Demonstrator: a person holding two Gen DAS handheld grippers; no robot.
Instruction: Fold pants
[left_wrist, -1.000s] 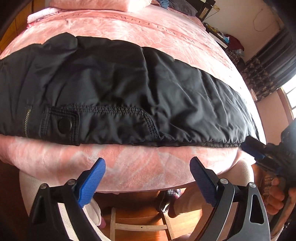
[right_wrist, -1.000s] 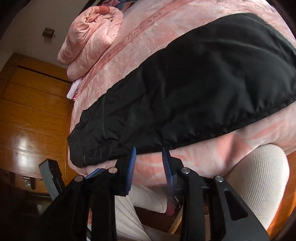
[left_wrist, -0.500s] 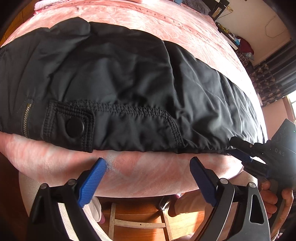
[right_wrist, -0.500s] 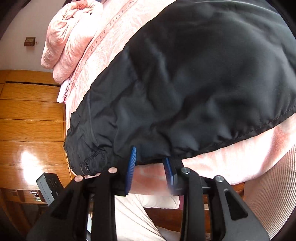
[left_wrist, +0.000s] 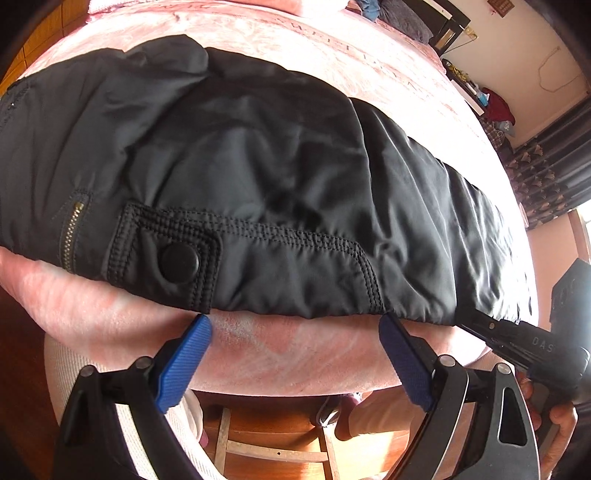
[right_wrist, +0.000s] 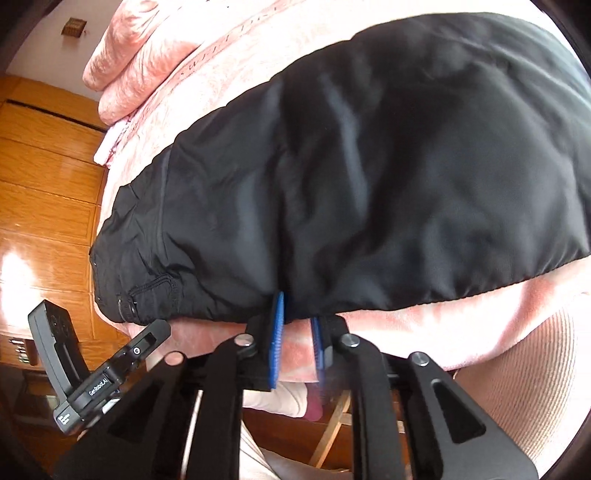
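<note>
Both tools have come in close to the near hem of the pants since a second ago, when pink cover still showed between their tips and the cloth. Largest in either view is the bed (left_wrist: 332, 350), a rounded mass under a plush pink cover with a mottled, velvety nap, filling the upper and middle frame. Across it lie the pants (left_wrist: 277, 177), black, smooth and faintly glossy like nylon, wrinkled in soft folds, stretched from the left edge to the right of the left-wrist view, their near hem along the bed's front edge. Behind, in the upper left of the right-wrist view, sits a rolled pink blanket (right_wrist: 125, 70), and glossy wooden panelling (right_wrist: 44, 206) fills the left side. On the pants, lower left in the left-wrist view, is a pocket flap (left_wrist: 177, 258) with heavy ribbed stitching, a round black snap (left_wrist: 179, 263) and, further left, a short brass zipper (left_wrist: 72, 236). The left tool (left_wrist: 293, 325) stands wide open, its ribbed blue pads just under the hem, gripping nothing. The right tool (right_wrist: 297, 317) is nearly closed, its narrow blue pads at the hem with a fold of black cloth reaching down between them; whether they pinch it I cannot tell.
</note>
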